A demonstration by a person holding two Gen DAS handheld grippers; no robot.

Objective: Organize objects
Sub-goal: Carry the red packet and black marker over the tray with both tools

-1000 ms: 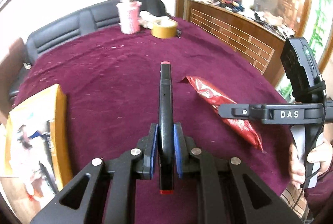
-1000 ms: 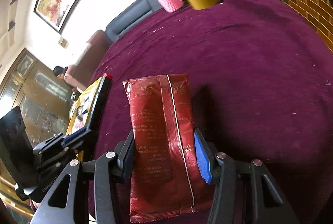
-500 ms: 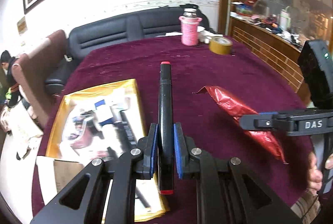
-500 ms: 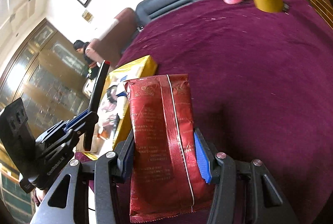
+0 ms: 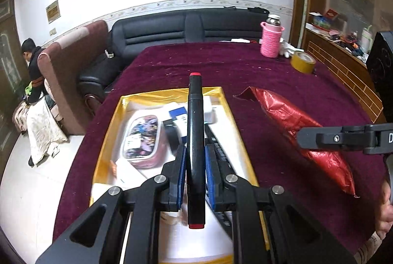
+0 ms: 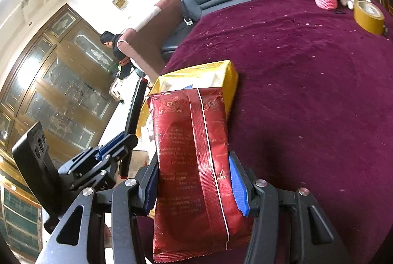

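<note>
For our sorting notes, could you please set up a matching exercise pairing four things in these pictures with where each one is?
Things:
1. black marker
2. red packet
3. roll of tape
4. clear tub

Places:
A. inside the yellow box
B. clamped in the right gripper
C. on the cloth beside the pink bottle
D. clamped in the left gripper

Pairs: 1-D, 2-B, 3-C, 4-A

One black marker, one red foil packet and one yellow box show. The bench carries one pink-sleeved flask and one tape roll.
</note>
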